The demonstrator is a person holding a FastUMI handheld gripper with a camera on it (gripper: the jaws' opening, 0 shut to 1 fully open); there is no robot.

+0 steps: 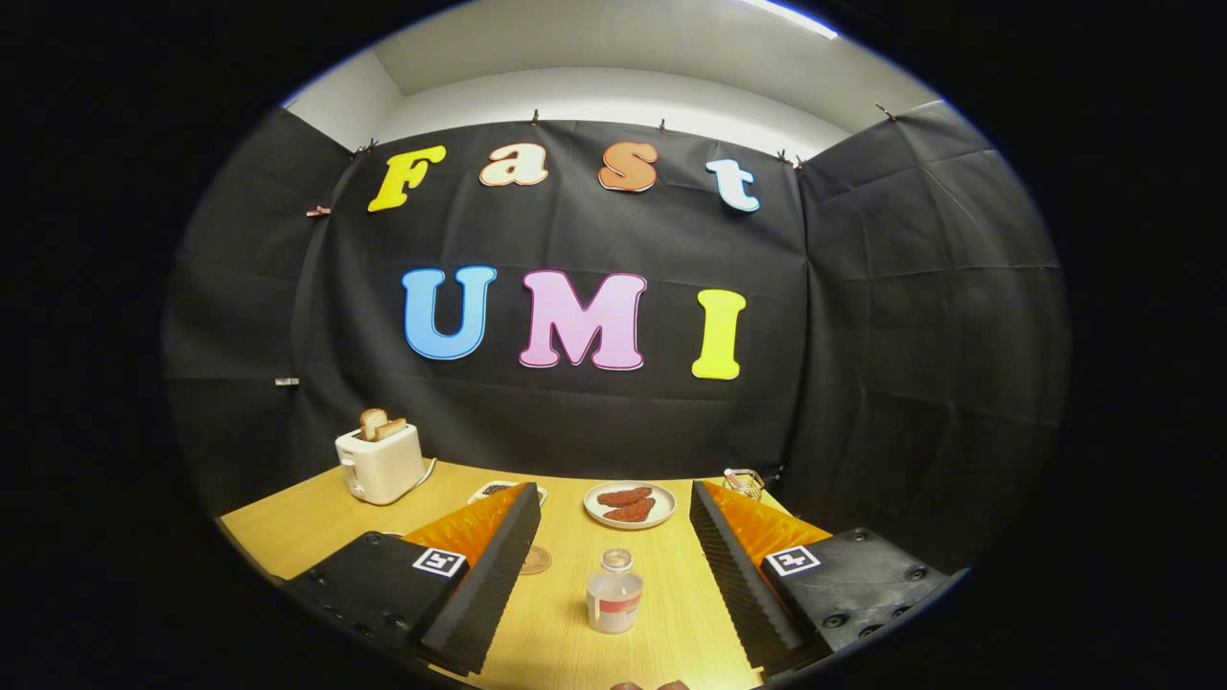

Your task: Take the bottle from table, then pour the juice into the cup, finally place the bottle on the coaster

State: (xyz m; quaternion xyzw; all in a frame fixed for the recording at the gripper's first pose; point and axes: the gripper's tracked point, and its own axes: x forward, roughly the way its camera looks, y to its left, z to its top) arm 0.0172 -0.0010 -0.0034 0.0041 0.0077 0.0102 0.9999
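A small clear plastic bottle [613,592] with an open neck and a label stands upright on the wooden table [307,522]. It sits between my two fingers, a little nearer the right one, touching neither. My gripper [613,503] is open wide and held above the table. A round brown coaster [535,560] lies flat beside the left finger [494,575], partly hidden by it. A dark rounded rim [650,685], too cut off to identify, shows on the table just before the bottle.
A white toaster [381,462] with two slices of toast stands at the back left. A white plate [629,504] with reddish pieces lies beyond the bottle. A small dish [494,490] peeks behind the left finger, and a wire object [744,482] sits behind the right finger.
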